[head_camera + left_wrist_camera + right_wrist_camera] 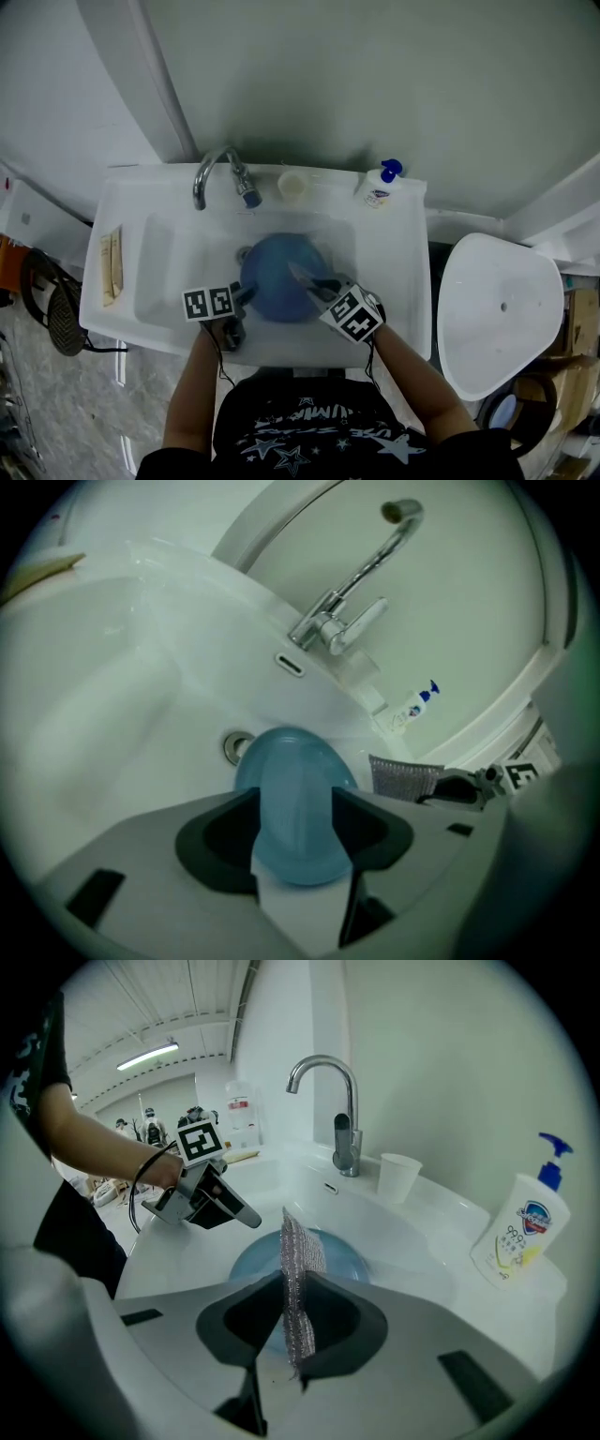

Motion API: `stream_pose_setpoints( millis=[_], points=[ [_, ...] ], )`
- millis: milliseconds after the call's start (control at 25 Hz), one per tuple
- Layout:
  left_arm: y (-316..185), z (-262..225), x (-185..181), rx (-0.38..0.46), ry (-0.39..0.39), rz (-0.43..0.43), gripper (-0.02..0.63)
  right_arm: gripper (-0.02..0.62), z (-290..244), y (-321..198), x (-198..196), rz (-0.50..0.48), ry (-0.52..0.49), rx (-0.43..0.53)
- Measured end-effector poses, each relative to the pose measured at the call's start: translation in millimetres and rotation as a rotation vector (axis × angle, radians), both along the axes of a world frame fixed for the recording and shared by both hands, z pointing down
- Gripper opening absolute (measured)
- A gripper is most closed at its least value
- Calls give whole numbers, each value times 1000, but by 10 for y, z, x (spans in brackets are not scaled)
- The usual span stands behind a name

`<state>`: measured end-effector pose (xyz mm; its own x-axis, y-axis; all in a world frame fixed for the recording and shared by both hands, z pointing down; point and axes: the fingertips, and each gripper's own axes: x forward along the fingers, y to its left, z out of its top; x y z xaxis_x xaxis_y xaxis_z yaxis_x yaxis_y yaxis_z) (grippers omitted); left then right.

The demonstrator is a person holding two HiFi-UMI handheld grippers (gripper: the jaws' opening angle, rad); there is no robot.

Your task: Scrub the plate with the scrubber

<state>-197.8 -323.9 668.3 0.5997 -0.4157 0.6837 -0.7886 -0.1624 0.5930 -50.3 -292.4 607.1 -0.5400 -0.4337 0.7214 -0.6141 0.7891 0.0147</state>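
While left gripper (295, 803) empty, agape — right gripper (295, 1285) tight on silvery mesh scrubber (299, 1246)

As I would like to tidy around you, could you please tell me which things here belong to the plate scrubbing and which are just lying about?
In use: blue plate; scrubber, clamped in the right gripper; left gripper, jaws open; sink.
Lying about: cup; soap bottle; pale sticks on the sink's ledge.
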Motion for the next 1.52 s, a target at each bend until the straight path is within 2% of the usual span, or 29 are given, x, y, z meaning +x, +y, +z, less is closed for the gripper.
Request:
stream_pose_setpoints(
  millis=[480,840,1080,1240,1360,1520],
  points=[
    [497,-666,408,154,31,-66,232,78,-344,415,302,-21,-70,56],
    [801,-996,744,271,-26,-82,232,78,-536,741,643,-31,-119,77],
    [1128,-1194,894,316,6,-159,230,78,-594,1009,795,-72,-150,78],
    [1380,-1163,882,322,-12,-210,230,78,-654,1162,826,-93,-205,73],
    [1542,-1201,882,329,10,-264,227,78,-681,1251,821,-126,-221,75],
    [1770,-1266,866,348,30,-326,184,78,-726,1325,806,-152,-247,71]
  ],
)
